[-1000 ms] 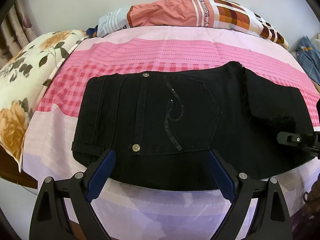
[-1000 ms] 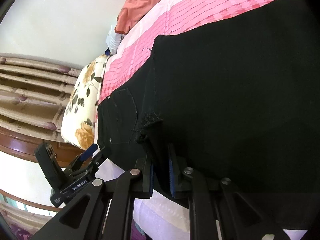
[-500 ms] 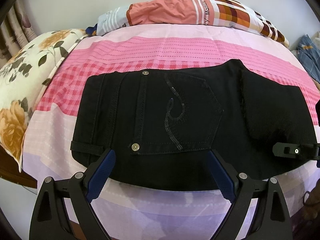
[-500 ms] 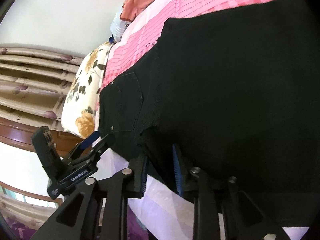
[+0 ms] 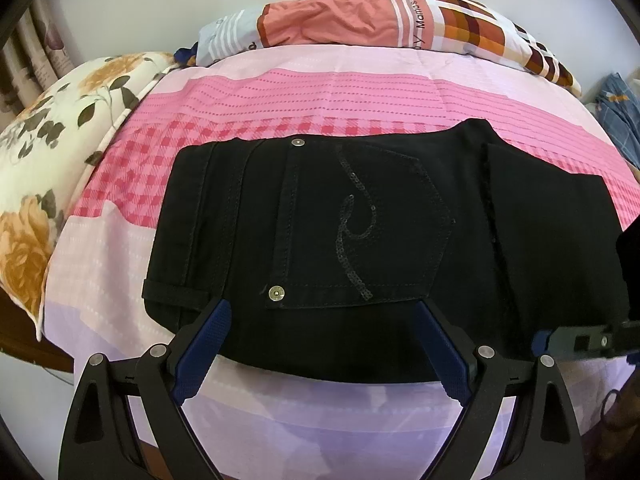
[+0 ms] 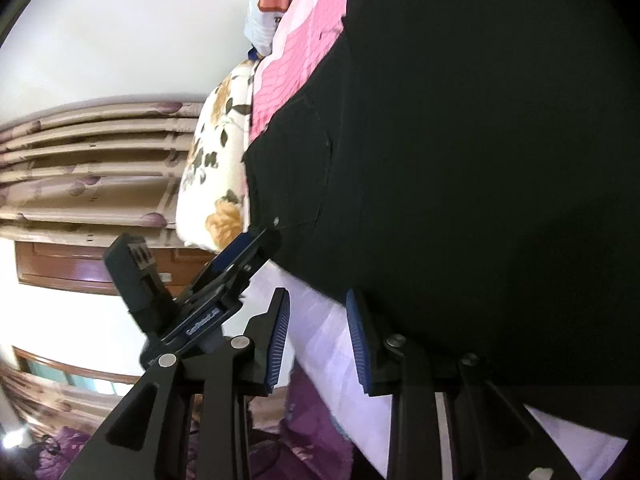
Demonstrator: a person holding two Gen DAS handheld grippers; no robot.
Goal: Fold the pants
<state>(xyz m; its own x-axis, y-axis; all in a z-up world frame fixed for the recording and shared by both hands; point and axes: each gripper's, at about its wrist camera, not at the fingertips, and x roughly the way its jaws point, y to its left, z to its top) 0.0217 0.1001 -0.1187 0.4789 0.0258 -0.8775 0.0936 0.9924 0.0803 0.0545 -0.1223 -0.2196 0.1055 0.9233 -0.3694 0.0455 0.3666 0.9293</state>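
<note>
A: Jaws first. Right gripper (image 6: pixel 318 338) has just been opening. A second back its pads pinched the black cloth at the pants' near edge; now they stand apart, and only pale bedsheet (image 6: pixel 320 344) shows in the gap.

B: Nothing between them?

A: Nothing. One pad sits just beside the hem at lower centre of the right wrist view, maybe brushing it, hard to tell. No pinch.

B: Left gripper (image 5: pixel 320 344)?

A: Spread wide, same as in the earlier frames, holding nothing. Its blue pads straddle the near edge of the pants (image 5: pixel 360 240) at the bottom of the left wrist view, over or on the cloth, contact unclear.

B: Where are the pants now?

A: Flat on the pink bedsheet, filling the middle of the left wrist view. Back pocket (image 5: pixel 360 228) with the sequin swirl faces up at centre. Folded-over layer lies across the right third of the frame. A second ago that flap was rumpled and its frayed edge stuck up; now it lies smoother.

B: So what's that mean for the task?

A: Reads as a fold just laid down and released. Bundle looks fairly compact; whether another fold is due, can't say.

B: Surroundings?

A: Floral pillow (image 5: pixel 44 184) at left, patterned quilt (image 5: pixel 380 20) along the top, curtain (image 6: pixel 88 160) at left of the right wrist view.
</note>
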